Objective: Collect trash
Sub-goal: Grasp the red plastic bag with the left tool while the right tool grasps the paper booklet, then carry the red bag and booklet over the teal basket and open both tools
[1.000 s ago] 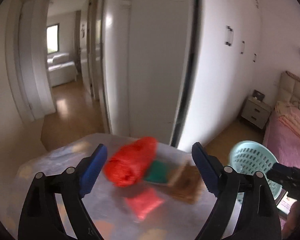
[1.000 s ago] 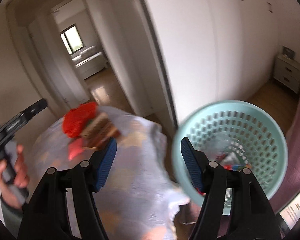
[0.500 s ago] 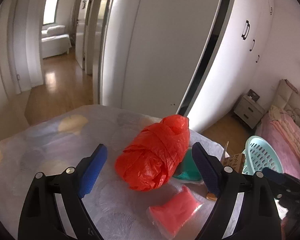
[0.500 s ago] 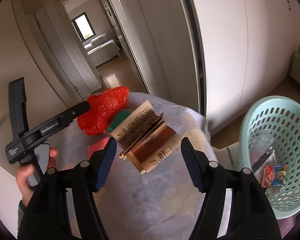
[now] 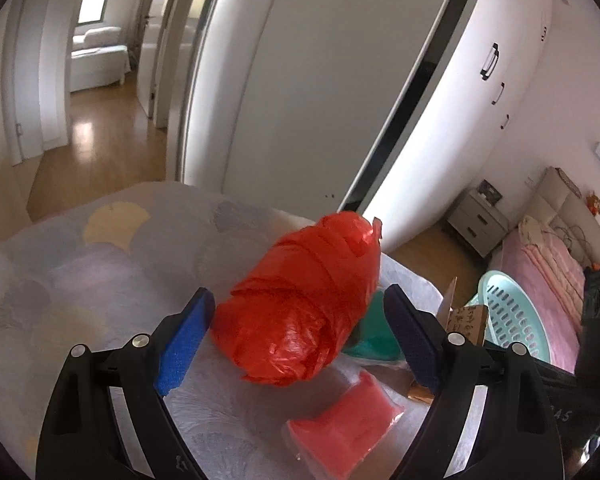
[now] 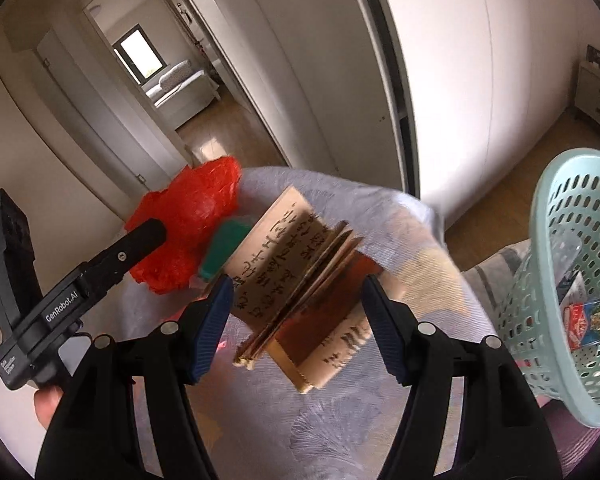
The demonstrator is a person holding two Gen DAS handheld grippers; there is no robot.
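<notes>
A crumpled red plastic bag (image 5: 304,304) lies on a table with a pale patterned cloth (image 5: 100,264). My left gripper (image 5: 296,336) is open with its jaws on either side of the bag's near end. A green packet (image 5: 374,332) and a red packet (image 5: 344,428) lie beside the bag. My right gripper (image 6: 296,320) is open around a tan folded cardboard box with black characters (image 6: 300,280). The red bag (image 6: 188,224) and green packet (image 6: 224,248) show behind it. A light blue perforated basket (image 6: 568,280) holds some wrappers at the right.
White wardrobe doors (image 5: 300,80) stand behind the table. A doorway (image 5: 92,40) leads to another room with a sofa. A bed with pink bedding (image 5: 548,280) and a nightstand (image 5: 476,220) are at the right. The basket also shows in the left wrist view (image 5: 512,320).
Both grippers moved closer to the table. The left gripper's jaws now flank the red bag. The right gripper turned from the basket to the cardboard box and closed in on it.
</notes>
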